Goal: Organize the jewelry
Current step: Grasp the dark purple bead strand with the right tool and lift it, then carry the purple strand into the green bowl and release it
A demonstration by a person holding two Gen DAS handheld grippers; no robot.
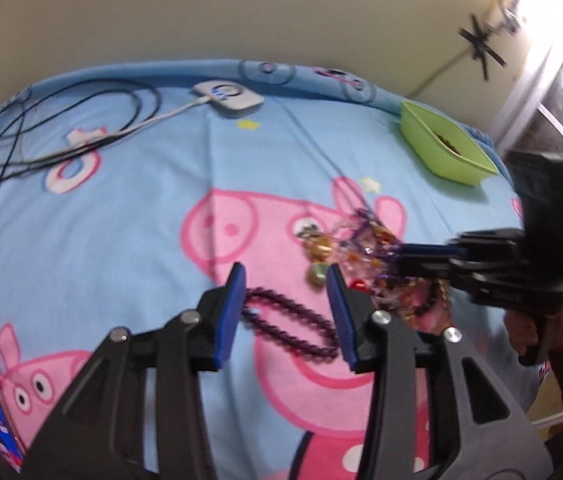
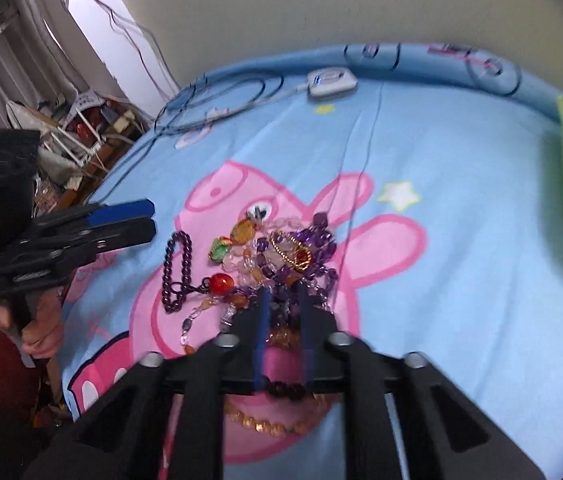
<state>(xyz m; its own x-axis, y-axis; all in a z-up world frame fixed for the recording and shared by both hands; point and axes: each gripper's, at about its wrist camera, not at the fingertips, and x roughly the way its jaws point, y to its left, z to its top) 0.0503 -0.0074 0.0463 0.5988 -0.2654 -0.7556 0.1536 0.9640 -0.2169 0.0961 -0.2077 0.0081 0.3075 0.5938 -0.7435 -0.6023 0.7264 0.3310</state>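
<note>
R gripper (image 2: 283,300) tips in jewelry pile (image 2: 281,252), jaws narrow.

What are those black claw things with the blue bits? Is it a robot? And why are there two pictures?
No robot. A person holds one pair of tongs in each hand, and each has a camera looking along its fingers, so you get two pictures. In one, the left tongs are open above a dark bead bracelet. In the other, the right tongs reach into a pile of jewelry; their fingers sit close together, but I cannot tell if they grip anything. All this lies on a blue pig blanket. A green bin waits nearby.
</note>
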